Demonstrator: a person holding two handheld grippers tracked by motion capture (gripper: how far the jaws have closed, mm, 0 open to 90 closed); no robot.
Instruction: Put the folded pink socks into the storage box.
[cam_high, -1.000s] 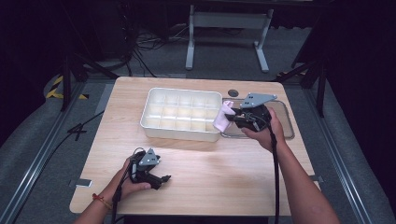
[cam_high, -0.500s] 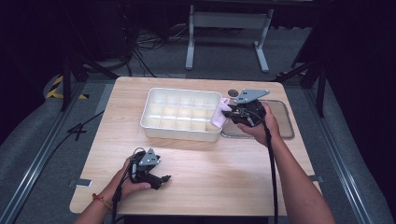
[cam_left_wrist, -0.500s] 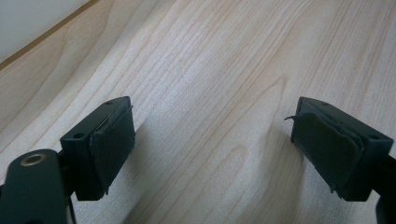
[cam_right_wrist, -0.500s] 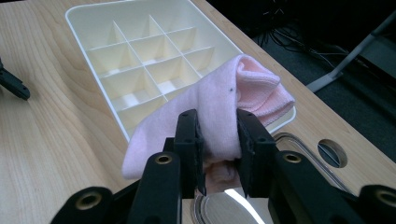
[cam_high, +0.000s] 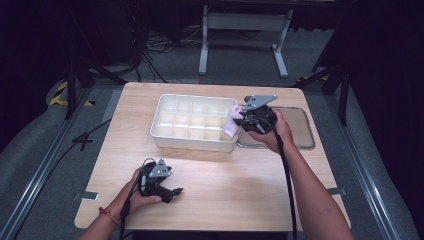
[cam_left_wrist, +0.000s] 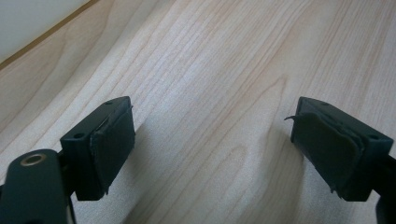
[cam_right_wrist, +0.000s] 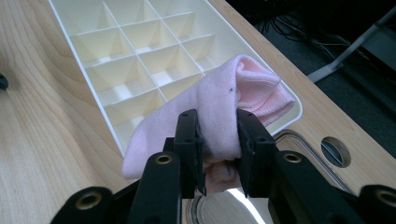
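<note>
While your right gripper (cam_right_wrist: 218, 140) fingers pinch the pink cloth (cam_right_wrist: 224, 107) over the divided tray's (cam_high: 165, 107) right end, lower into a compartment, then release; left gripper (cam_high: 172, 192) idles open, near-left tabletop (cam_high: 240, 185).

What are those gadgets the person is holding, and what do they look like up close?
Each is a black hand-held gripper: the left hand-held gripper and right hand-held gripper have two blocky jaws faced with dark, slightly frayed pads, a grey three-cornered plate on top and a trailing black cable. A red wristband circles the left wrist; the forearms are unsleeved.
</note>
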